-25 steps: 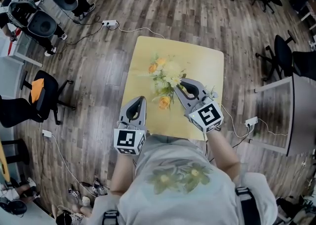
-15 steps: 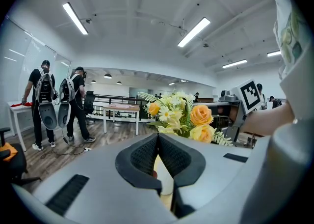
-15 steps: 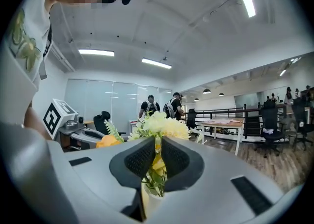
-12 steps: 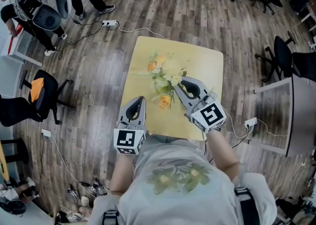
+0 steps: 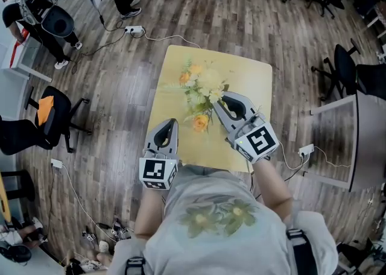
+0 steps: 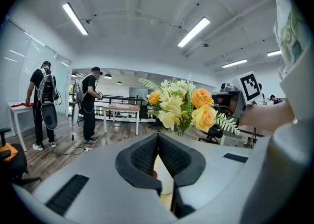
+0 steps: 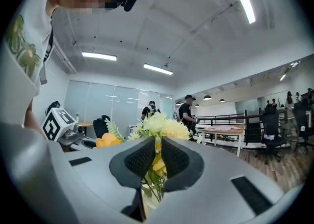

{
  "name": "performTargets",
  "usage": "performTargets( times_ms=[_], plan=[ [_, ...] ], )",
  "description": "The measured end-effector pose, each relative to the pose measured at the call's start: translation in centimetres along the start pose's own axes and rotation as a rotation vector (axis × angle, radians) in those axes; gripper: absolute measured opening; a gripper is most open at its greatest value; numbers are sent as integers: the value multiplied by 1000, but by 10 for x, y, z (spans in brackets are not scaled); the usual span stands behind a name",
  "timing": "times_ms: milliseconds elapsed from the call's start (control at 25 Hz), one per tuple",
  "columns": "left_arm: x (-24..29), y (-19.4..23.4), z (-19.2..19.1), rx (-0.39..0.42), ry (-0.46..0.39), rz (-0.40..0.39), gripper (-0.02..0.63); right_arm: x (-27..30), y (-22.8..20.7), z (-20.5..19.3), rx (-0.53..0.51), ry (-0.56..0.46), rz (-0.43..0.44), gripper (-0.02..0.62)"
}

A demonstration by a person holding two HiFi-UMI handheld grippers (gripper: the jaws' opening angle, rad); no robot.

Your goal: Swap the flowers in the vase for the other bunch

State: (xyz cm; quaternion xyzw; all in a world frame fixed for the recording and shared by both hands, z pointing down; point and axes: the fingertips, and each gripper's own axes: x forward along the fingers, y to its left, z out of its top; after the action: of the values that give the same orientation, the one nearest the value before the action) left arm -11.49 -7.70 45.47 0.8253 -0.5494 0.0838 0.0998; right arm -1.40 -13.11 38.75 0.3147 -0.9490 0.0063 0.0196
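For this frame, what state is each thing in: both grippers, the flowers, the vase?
left gripper: shut, empty, short of the flowers.
right gripper: shut on the flowers, gripping the stems below the blooms.
flowers: upright, one bunch, stems clamped.
vase: upright on the table, mostly hidden behind the jaws; whether the stems are clear of it cannot be told.

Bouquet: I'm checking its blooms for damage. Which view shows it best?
Left gripper view: the bouquet shows side-on and large. Head view gives it small, from above; right gripper view mostly hides it behind the jaws.
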Motion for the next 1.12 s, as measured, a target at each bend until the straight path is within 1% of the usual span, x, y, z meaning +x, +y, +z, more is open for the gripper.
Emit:
performTargets(
  times_ms=[840, 1120],
  plan=[
    [-9, 1, 5, 9, -11, 1, 17, 1, 4, 53, -42, -99, 10, 61],
    [-16, 13, 10, 13, -20, 31, 17, 0, 6, 69, -25, -118, 13, 61]
  ],
)
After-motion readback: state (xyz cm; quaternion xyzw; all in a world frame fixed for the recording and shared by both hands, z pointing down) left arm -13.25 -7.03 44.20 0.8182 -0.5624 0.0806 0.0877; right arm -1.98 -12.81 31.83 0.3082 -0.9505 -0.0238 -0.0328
